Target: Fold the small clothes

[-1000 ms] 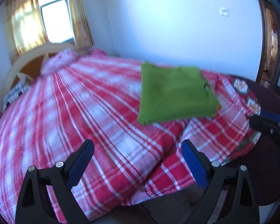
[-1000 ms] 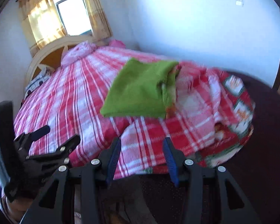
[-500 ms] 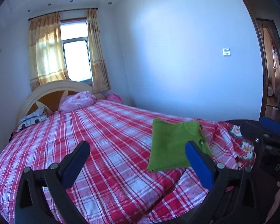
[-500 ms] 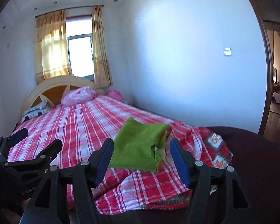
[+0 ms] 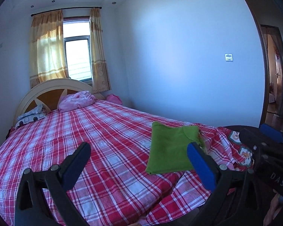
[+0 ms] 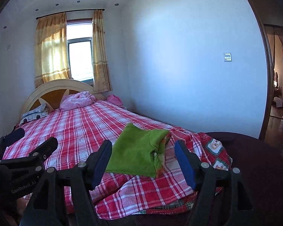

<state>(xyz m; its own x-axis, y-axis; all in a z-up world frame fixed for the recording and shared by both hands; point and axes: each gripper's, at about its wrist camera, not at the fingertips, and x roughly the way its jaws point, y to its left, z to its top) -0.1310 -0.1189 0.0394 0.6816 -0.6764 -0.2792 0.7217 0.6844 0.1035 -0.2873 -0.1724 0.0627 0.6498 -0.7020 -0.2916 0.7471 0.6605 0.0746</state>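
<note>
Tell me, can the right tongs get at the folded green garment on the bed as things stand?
Probably yes: the right tongs, empty and opening, face the green garment, which lies bare on the checked bedspread with nothing between them.

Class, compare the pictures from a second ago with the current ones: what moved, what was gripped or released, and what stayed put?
Both hand-held grippers rose and tilted up: the views swung from the bed to the wall and window. The right hand-held gripper has widened and its jaws are opening, with nothing between them. The left hand-held gripper was open throughout, empty. The folded green cloth stayed on the checked bedspread; nothing was picked up.
</note>
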